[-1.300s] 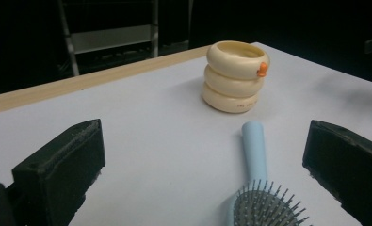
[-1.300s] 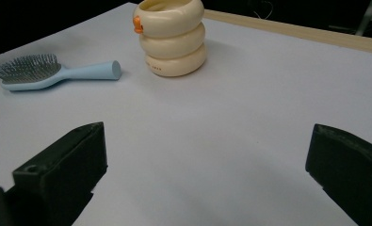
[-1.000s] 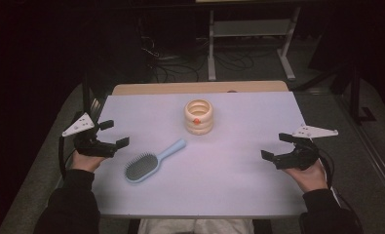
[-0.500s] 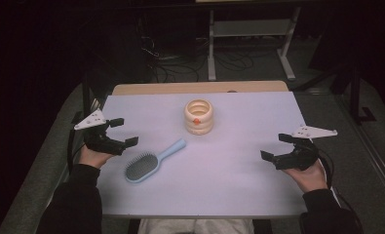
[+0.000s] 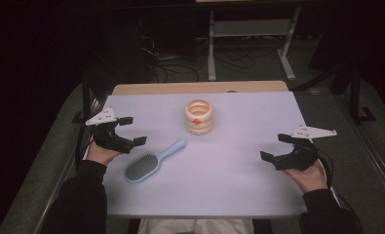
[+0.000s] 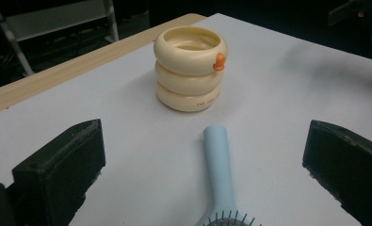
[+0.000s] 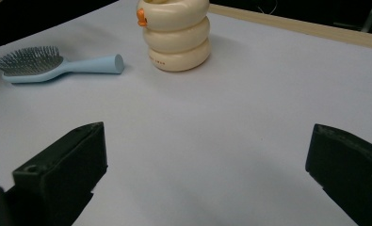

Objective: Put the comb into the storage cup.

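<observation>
We hover L tool [image 5: 125, 131], jaws apart, by brush [image 5: 151, 163]; R tool [image 5: 280, 148] idle, released. Next: we straddle handle [image 6: 219, 165] & clench.

Both grippers are black, left gripper [image 5: 125, 130] and right gripper [image 5: 276, 147], each topped by a pale grey three-cornered plate. Behind them, dark long sleeves [image 5: 80, 195] cover the forearms.

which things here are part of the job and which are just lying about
In the job: hairbrush, with the open left gripper closing in on it.
Lying about: cream ring-shaped holder, idle open right gripper, metal stand behind the table.
</observation>
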